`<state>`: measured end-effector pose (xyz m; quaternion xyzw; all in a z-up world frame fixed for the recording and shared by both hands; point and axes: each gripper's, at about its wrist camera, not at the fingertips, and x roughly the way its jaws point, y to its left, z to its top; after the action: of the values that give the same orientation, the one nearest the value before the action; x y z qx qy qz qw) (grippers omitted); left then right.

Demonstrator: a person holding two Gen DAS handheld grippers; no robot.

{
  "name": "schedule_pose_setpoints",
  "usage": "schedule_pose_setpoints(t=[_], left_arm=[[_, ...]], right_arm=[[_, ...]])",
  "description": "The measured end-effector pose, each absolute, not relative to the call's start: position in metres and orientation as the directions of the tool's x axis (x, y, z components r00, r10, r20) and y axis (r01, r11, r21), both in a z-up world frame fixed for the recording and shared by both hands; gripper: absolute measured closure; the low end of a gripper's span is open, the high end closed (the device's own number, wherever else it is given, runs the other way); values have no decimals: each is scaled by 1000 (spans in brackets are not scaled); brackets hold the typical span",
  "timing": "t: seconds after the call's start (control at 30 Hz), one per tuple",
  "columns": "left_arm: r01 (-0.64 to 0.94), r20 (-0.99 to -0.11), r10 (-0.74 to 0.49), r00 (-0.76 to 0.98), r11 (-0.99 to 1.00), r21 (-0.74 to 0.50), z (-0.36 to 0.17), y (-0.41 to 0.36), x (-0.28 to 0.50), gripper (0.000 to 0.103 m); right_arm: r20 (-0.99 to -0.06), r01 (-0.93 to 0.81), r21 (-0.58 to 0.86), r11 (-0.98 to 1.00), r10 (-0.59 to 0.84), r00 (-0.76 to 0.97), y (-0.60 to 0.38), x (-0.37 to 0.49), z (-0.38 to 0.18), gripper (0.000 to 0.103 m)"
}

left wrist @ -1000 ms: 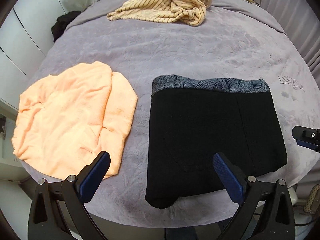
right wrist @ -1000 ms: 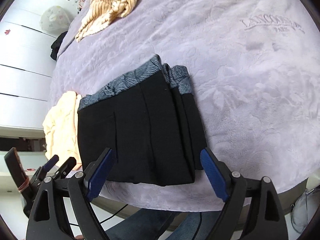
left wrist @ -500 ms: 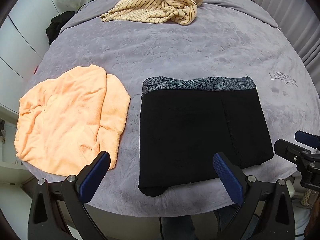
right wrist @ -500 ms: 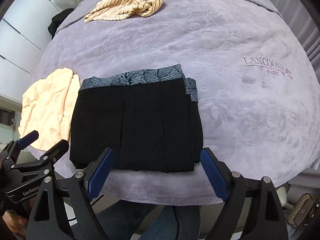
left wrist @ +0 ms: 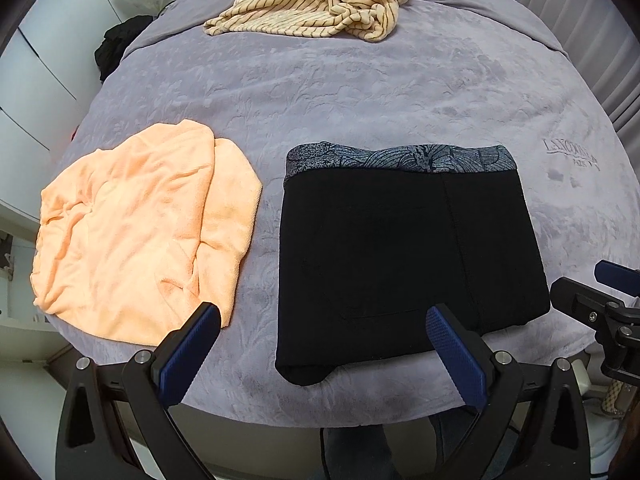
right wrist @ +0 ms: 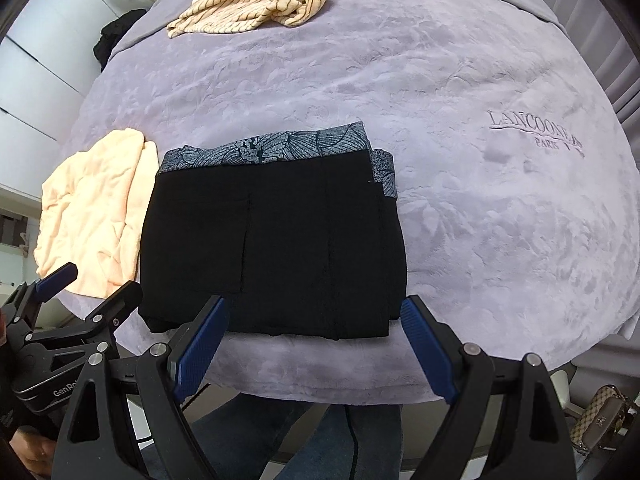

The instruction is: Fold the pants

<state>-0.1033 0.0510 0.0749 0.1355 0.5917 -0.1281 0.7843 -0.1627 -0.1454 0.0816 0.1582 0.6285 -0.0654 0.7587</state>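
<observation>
A: Where were the black pants [left wrist: 404, 256] at that point?

B: Folded into a compact rectangle on the bed [left wrist: 360, 92], near its front edge, with the patterned grey waistband [left wrist: 400, 158] along the far side. From the right wrist view, a second layer of waistband peeked out at the right edge of the stack.

A: And the left hand-held gripper [left wrist: 320, 344]?

B: Released, its blue pads spread wide, nothing between them. It hung above the bed's front edge, one finger over the corner of the peach towel [left wrist: 136, 232], the other over the near hem of the pants.

A: The right hand-held gripper [right wrist: 312, 340]?

B: Also released and empty, jaws wide apart, poised over the near edge of the pants without touching them.

A: Anything else on the bed?

B: The peach towel lay just left of the pants, a narrow strip of cover between them. A striped beige garment [left wrist: 316, 8] was bunched at the far end, well apart.
</observation>
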Motion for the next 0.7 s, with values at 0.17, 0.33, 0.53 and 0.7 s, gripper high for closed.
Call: schedule_pose_setpoints(t=[0.17, 0.33, 0.53, 0.7], left_arm=[[362, -964, -41, 264, 930, 59, 74, 50, -104, 0], [359, -964, -37, 265, 931, 63, 74, 49, -105, 0], [369, -966, -32, 256, 927, 67, 72, 49, -104, 0], [371, -967, -31, 254, 926, 68, 72, 49, -104, 0]], right_arm=[[-977, 286, 147, 947, 95, 189, -141, -161, 80, 13], [-979, 281, 134, 950, 84, 184, -138, -160, 79, 13], [-982, 280, 123, 952, 75, 176, -137, -160, 77, 13], [-984, 275, 111, 955, 67, 166, -135, -159, 75, 13]])
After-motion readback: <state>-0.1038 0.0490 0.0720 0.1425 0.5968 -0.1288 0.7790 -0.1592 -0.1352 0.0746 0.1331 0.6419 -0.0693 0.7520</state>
